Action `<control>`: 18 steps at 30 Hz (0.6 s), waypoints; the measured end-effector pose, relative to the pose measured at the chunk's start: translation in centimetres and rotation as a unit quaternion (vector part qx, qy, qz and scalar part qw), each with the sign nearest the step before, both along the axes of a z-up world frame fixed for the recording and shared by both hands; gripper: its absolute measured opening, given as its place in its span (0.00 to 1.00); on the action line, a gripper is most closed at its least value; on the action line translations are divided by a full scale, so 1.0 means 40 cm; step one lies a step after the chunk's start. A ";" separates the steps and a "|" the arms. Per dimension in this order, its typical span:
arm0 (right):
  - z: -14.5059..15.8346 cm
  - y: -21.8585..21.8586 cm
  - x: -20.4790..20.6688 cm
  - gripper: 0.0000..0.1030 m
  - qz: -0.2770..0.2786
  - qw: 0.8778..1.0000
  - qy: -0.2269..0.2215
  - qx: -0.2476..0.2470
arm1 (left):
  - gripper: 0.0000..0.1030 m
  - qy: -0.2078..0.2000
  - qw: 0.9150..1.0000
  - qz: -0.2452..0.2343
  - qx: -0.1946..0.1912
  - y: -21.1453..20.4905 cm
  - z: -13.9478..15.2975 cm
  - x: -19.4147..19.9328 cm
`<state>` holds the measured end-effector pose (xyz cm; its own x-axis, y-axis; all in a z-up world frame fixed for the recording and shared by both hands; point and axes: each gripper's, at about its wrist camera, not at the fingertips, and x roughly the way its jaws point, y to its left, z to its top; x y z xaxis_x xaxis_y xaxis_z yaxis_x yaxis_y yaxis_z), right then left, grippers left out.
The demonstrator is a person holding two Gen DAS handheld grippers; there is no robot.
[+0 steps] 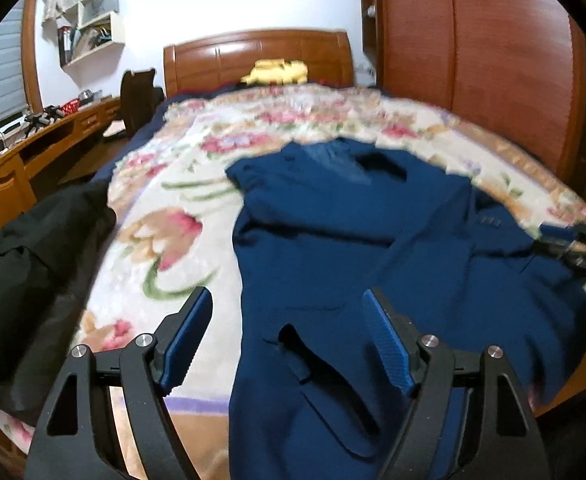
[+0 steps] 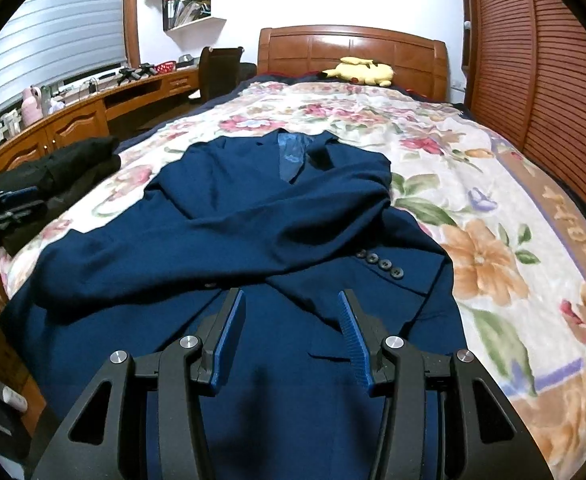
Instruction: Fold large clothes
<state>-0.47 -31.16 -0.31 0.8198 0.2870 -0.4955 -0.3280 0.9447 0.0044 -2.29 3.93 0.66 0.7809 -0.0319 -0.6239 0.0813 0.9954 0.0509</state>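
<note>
A navy suit jacket is spread face up near the foot edge of the floral bedspread, sleeves crossed over its front. Both the left gripper and right gripper are held open above its hem, gripping nothing. Bare bedspread is left toward the headboard; a black garment is piled at the left edge.
</note>
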 end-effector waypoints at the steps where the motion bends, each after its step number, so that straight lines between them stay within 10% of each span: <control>1: 0.000 0.000 0.001 0.48 0.000 1.000 0.001 0.000 | 0.76 0.007 1.000 0.000 0.001 -0.003 -0.009 0.004; 9: 0.003 -0.007 -0.002 0.48 -0.002 1.000 0.000 0.004 | 0.75 0.075 0.996 -0.036 -0.013 -0.040 -0.107 -0.002; 14: 0.003 -0.019 -0.001 0.48 -0.004 1.000 0.002 0.009 | 0.14 0.105 0.991 -0.068 -0.036 -0.065 -0.127 0.008; 18: 0.002 -0.024 -0.001 0.48 -0.006 1.000 0.004 0.012 | 0.05 0.082 0.995 -0.063 -0.005 -0.085 -0.099 0.017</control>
